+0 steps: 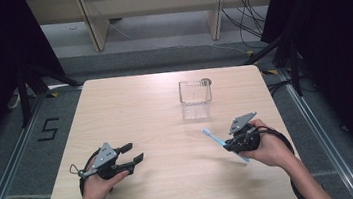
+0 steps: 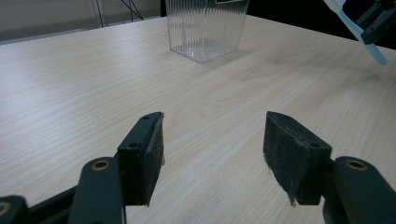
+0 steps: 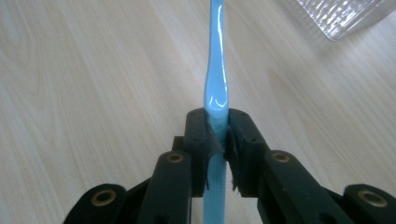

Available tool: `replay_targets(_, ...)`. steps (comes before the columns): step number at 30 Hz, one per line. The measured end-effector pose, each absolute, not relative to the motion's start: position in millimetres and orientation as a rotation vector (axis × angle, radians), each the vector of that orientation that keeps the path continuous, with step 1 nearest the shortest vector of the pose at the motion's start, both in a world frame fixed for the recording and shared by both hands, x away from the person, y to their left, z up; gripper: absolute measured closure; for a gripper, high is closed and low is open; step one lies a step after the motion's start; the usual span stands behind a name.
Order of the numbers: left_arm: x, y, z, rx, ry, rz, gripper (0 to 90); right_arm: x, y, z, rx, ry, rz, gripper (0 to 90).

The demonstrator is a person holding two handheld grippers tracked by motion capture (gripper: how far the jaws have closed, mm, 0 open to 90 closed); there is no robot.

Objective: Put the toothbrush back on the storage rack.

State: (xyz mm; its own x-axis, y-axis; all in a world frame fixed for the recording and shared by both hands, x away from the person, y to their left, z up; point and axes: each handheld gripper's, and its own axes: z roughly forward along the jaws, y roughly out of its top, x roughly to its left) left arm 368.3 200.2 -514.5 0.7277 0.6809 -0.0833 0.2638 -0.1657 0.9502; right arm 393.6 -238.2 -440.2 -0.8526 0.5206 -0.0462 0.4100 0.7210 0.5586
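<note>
Light-blue plastic toothbrush (image 3: pixel 215 88), clamped mid-handle in the right gripper (image 3: pixel 216 135) above the wooden table (image 1: pixel 130 110), apparently for dropping into the clear ribbed plastic cup (image 1: pixel 195 98) beyond, while the left gripper (image 1: pixel 133 153) rests open, idle.

Toothbrush (image 1: pixel 218 142) between right tongs (image 1: pixel 231 143) — container (image 1: pixel 196 98) beyond, left tongs (image 1: pixel 135 153) far left.
</note>
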Motion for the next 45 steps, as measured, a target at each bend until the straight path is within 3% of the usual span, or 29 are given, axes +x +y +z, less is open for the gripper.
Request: replay_targets(45,368.1,202.6,-513.3,1.752,0.763,0.446,37.8,400.9,-257.2,-422.1,1.051,2.038,1.418,79.1)
